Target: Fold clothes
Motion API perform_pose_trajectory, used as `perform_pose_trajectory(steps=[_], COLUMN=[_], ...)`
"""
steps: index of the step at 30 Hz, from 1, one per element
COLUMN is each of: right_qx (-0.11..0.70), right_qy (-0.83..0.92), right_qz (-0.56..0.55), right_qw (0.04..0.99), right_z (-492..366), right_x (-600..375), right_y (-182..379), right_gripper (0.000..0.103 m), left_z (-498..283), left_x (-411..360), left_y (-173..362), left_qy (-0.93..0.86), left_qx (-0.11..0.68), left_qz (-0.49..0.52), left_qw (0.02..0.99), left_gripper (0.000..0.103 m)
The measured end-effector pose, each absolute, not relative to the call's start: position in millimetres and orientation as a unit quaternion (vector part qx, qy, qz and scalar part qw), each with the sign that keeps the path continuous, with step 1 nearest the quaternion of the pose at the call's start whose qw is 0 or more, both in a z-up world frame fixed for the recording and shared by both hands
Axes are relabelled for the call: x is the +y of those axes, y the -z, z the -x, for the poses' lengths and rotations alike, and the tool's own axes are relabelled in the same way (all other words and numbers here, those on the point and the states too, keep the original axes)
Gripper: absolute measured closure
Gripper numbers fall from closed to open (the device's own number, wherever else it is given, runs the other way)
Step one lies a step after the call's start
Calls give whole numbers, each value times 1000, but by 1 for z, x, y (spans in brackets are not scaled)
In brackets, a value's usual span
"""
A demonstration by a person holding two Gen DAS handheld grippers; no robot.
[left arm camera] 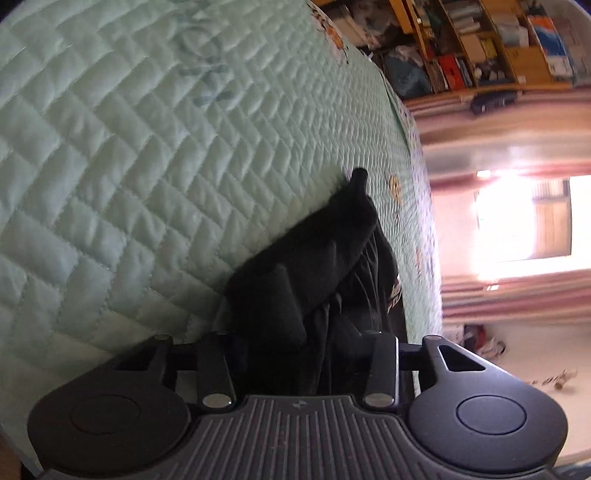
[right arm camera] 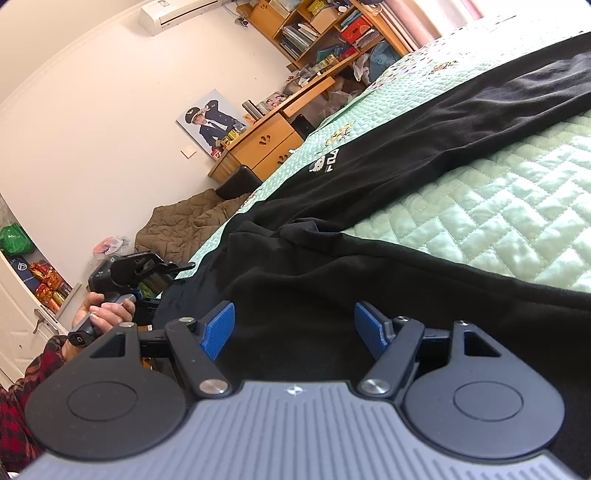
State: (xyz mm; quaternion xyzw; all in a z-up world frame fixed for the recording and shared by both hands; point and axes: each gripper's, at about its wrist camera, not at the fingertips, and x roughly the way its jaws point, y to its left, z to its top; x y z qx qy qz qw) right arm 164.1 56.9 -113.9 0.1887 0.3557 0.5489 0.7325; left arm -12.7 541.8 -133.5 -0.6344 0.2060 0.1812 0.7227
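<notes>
A wide bed (right arm camera: 517, 206) with a pale green quilted cover fills most of the room in front of me. Black trousers (right arm camera: 369, 192) lie spread across it, one leg running off toward the far end of the bed, a small white print near the waist, and the waist end bunched at the near edge of the mattress.

Past the foot of the bed stand a wooden desk (right arm camera: 266, 144) and bookshelves (right arm camera: 321, 33) crowded with books and boxes.

The left gripper (left arm camera: 332, 236), seen from its own camera, lies turned on its side over the bed's edge. A bunched fold of the black cloth sits between its fingers (left arm camera: 360, 184), which stand partly closed around it; fingers and cloth are both so dark that I cannot tell whether the pads are pressing on it. From the other camera a hand (right arm camera: 107, 314) in a red checked sleeve holds that tool at the bed's near edge.

The right gripper (right arm camera: 295, 328) hovers low over the bunched waist end, its blue fingers (right arm camera: 218, 328) spread wide with only loose cloth lying beneath them, gripping nothing.
</notes>
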Motion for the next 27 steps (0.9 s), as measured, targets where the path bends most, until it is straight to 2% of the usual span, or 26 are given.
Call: perform_pose_trajectory(steps=[1,2,3,6,12,15,17,23,27], right_qx=[356,356,356,356,355,355,355,355,354], right_qy=[-549,-549,-549,-549,-548,-548,-547,-548,-548], right_qz=[-189,-189,-189,-188,-188,-187,-187,-188,-190], right_qw=[733,733,733,733,734,734,734,734,733], right_z=[-164,-164,-164,-164,-164,-164,-164,-164,-163], right_x=[57,57,57,58,59,60,60,60,60], right_y=[114,114,114,114,114,114,114,114,115], right_gripper=[30,30,30,30,30,30,30,30,30], left_z=[15,14,12,3,-9,-3,6,36,55], left_x=[541,539,536,522,491,501,509,524,519], left_y=[134,132,129,109,79,92,92,97,93], left_qy=[-188,-196,-208,-246,-321,-320,-314,-303,-353], left_qx=[199,196,199,219,258,274,265,238,219], left_qz=[630,620,602,506,322,366,404,514,533], left_qw=[727,734,745,797,852,830,817,766,737], left_gripper=[62,70,83,91,92,89,83,76,78])
